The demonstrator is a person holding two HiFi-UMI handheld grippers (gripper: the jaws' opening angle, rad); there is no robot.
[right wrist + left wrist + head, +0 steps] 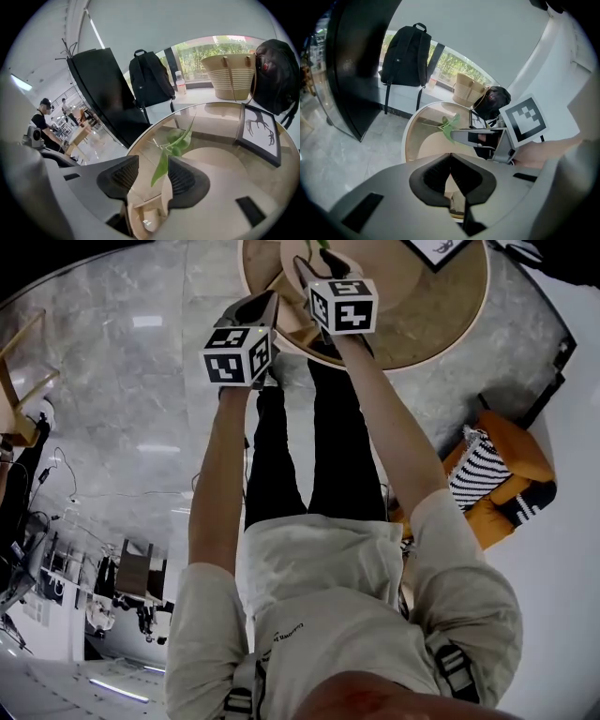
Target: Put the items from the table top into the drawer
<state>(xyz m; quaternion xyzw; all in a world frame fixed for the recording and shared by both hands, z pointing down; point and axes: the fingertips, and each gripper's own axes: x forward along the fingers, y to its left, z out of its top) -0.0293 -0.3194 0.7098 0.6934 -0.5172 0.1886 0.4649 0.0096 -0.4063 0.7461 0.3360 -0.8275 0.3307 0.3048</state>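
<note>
A green leafy sprig (pixel 174 143) lies on the round glass-topped wooden table (pixel 220 161). One of its long leaves hangs in the gap between the jaws of my right gripper (pixel 152 172), which stand apart and do not press on it. A pale wooden compartment (pixel 144 219), perhaps the open drawer, shows just below those jaws. My left gripper (pixel 450 158) is shut with nothing in it, at the table's near edge beside the right gripper's marker cube (pixel 524 119). In the head view both grippers, left (pixel 267 301) and right (pixel 314 261), reach over the table's rim (pixel 394 357).
A framed antler picture (pixel 260 132) lies on the table's far right. On the sill behind are a black backpack (pixel 151 78), a bottle (pixel 180 82), a woven bag (pixel 230 75) and a second dark bag (pixel 277 70). An orange chair with a striped cushion (pixel 502 470) stands to the right.
</note>
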